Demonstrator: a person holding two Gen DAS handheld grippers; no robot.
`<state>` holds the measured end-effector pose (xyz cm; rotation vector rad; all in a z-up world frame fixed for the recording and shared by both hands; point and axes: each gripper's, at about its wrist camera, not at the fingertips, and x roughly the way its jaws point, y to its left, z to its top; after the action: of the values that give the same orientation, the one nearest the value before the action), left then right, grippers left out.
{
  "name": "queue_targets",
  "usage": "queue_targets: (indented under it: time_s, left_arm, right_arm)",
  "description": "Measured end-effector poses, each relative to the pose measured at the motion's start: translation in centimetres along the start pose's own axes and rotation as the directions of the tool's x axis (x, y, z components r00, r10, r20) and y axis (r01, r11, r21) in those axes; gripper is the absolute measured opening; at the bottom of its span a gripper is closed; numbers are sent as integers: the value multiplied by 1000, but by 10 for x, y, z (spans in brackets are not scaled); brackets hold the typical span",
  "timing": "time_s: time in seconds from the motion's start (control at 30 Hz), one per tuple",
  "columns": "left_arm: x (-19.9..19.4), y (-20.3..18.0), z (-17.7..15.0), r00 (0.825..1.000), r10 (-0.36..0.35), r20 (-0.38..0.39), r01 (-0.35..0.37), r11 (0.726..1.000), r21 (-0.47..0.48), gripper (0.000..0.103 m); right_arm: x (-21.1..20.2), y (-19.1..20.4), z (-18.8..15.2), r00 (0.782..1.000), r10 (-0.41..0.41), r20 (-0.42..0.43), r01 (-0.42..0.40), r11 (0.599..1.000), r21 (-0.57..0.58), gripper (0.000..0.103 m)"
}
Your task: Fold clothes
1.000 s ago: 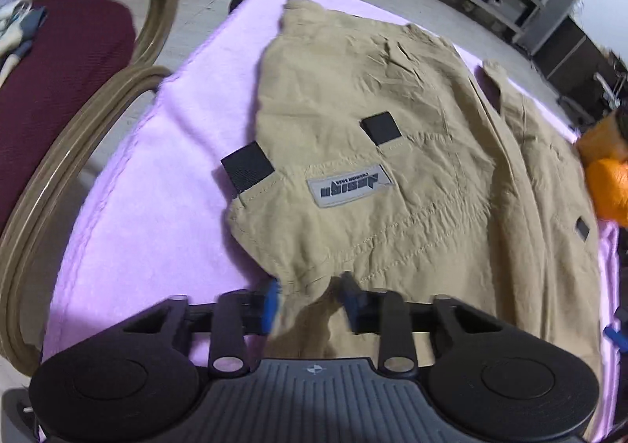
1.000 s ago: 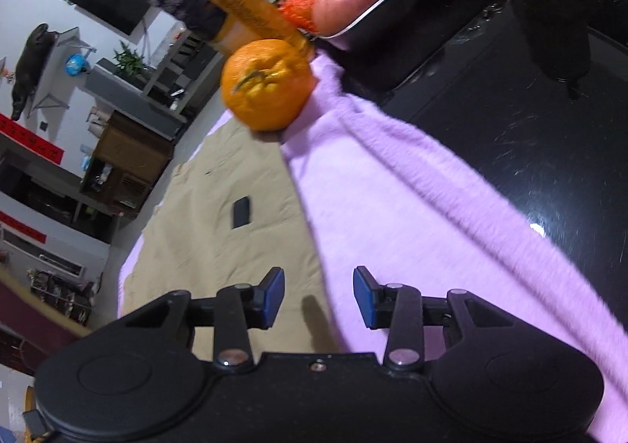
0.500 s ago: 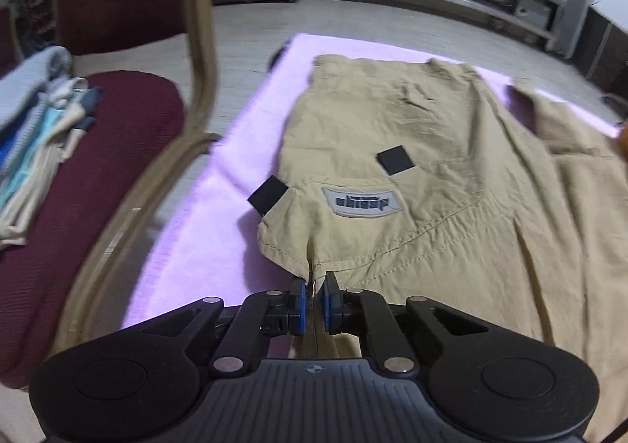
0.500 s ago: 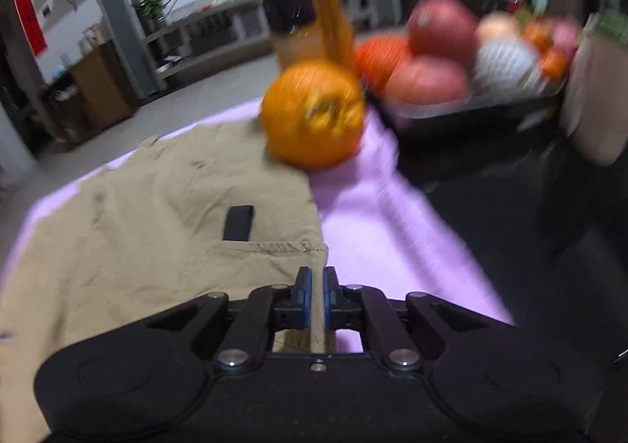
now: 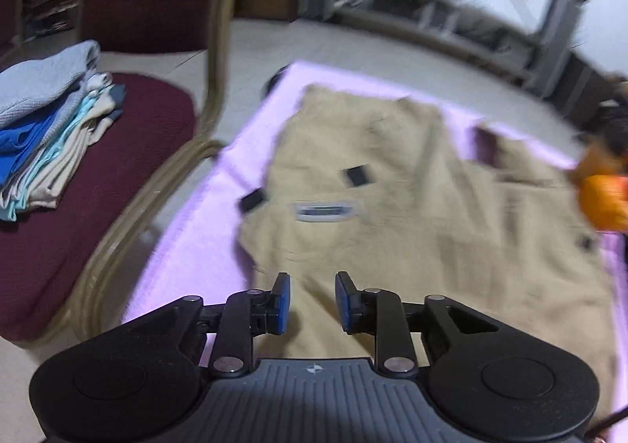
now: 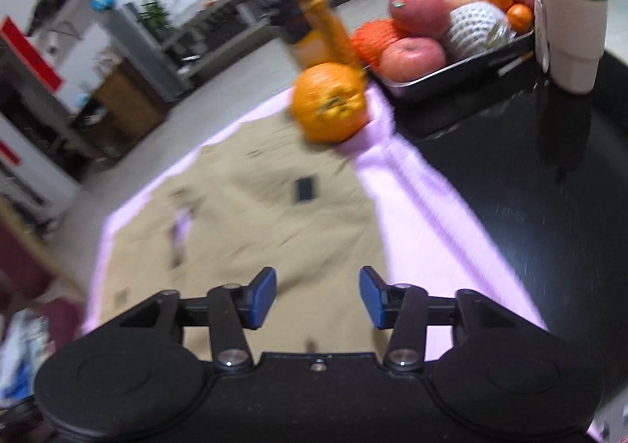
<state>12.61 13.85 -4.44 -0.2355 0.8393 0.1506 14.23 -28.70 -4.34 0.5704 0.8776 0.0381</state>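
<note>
Tan shorts (image 5: 412, 215) lie spread flat on a pink towel (image 5: 204, 219), with black tabs and a grey label near the waistband. My left gripper (image 5: 310, 303) is open and empty, just above the near left hem. In the right wrist view the same shorts (image 6: 267, 219) lie on the towel (image 6: 424, 207). My right gripper (image 6: 318, 298) is open and empty above the near right edge of the shorts.
A maroon chair (image 5: 129, 152) at the left holds a stack of folded clothes (image 5: 51, 129). An orange (image 6: 329, 107) and a yellow bottle (image 6: 306, 11) stand at the towel's far edge. A fruit tray (image 6: 451, 62) and a cup (image 6: 569, 31) sit on the black table (image 6: 549, 227).
Both grippers were shut on the shorts' near edge half a second ago. Both have now opened, let go and pulled back a little; the shorts lie flat.
</note>
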Motion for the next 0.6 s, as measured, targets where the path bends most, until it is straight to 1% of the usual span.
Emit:
queue_targets:
  time_s: [0.03, 0.07, 0.1, 0.17, 0.2, 0.27, 0.37, 0.47, 0.53, 0.57, 0.6]
  left_arm:
    - [-9, 0, -12, 1000, -20, -8, 20, 1000, -9, 34]
    - [-15, 2, -24, 999, -34, -21, 33, 999, -25, 34]
    - [-20, 5, -36, 998, -47, -35, 45, 998, -43, 35]
    - [-24, 16, -55, 996, -55, -74, 47, 993, -105, 35]
    - [-25, 23, -62, 994, -60, -92, 47, 989, -141, 35]
    - [-22, 39, -67, 990, -75, -120, 47, 974, -220, 38]
    - [-12, 55, -72, 982, -99, -160, 44, 947, -319, 38]
    - [2, 56, -76, 969, -139, -202, 56, 928, -368, 38]
    - [13, 49, -77, 965, -148, -215, 62, 930, -362, 38]
    - [18, 44, -76, 966, -138, -217, 55, 936, -348, 38]
    - [24, 38, -76, 968, -129, -215, 52, 943, -329, 37]
  right_arm:
    - [-10, 2, -8, 1000, 22, -12, -22, 1000, -11, 67]
    - [-17, 3, -19, 999, 35, -20, -35, 999, -24, 68]
    - [-23, 3, -32, 999, 44, -27, -45, 998, -33, 69]
    - [-32, 0, -57, 997, 60, -39, -62, 997, -44, 69]
    - [-31, -7, -68, 997, 66, -43, -67, 997, -27, 69]
    - [-27, -25, -90, 996, 79, -50, -77, 996, 33, 69]
    - [-14, -52, -111, 994, 92, -64, -81, 983, 162, 65]
    - [-3, -67, -122, 994, 99, -47, -85, 966, 243, 63]
    - [4, -72, -123, 993, 114, -28, -102, 956, 274, 60]
    - [8, -73, -123, 992, 126, -19, -116, 952, 285, 57]
    - [11, -74, -123, 990, 139, -9, -130, 946, 296, 47]
